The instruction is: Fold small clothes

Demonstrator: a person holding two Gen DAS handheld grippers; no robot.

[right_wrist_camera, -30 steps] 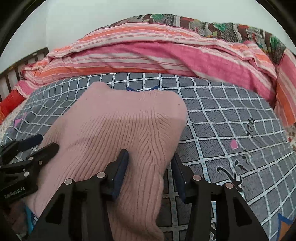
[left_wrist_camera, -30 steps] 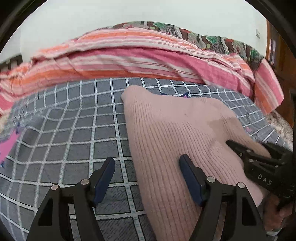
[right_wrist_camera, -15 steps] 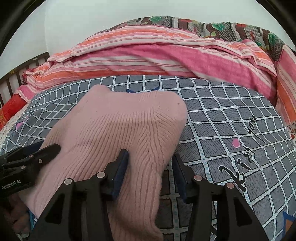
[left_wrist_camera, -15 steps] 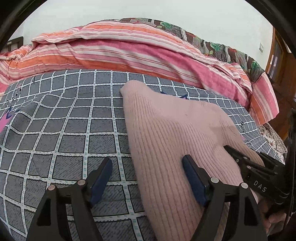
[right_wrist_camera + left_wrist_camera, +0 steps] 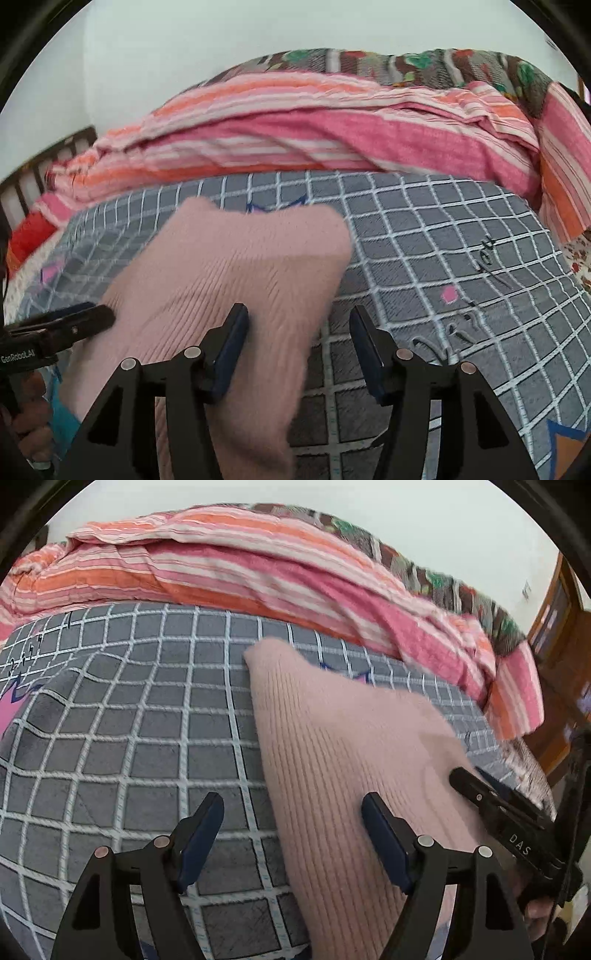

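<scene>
Grey checked bedsheet (image 5: 147, 720) fills the lower half of both views, with a striped pink-and-orange quilt (image 5: 258, 565) heaped along the upper edge. On the sheet lies a pink ribbed sweater (image 5: 332, 746), its long axis running from the bottom of the frame up toward centre. The left gripper (image 5: 291, 834) is spread wide and straddles the sweater's left edge, holding nothing. The right gripper (image 5: 299, 347) is also spread, straddling its right edge. Each claw therefore has its own side edge between the fingers, and both sit near the bottom end, so neither looks clearly nearer.
</scene>
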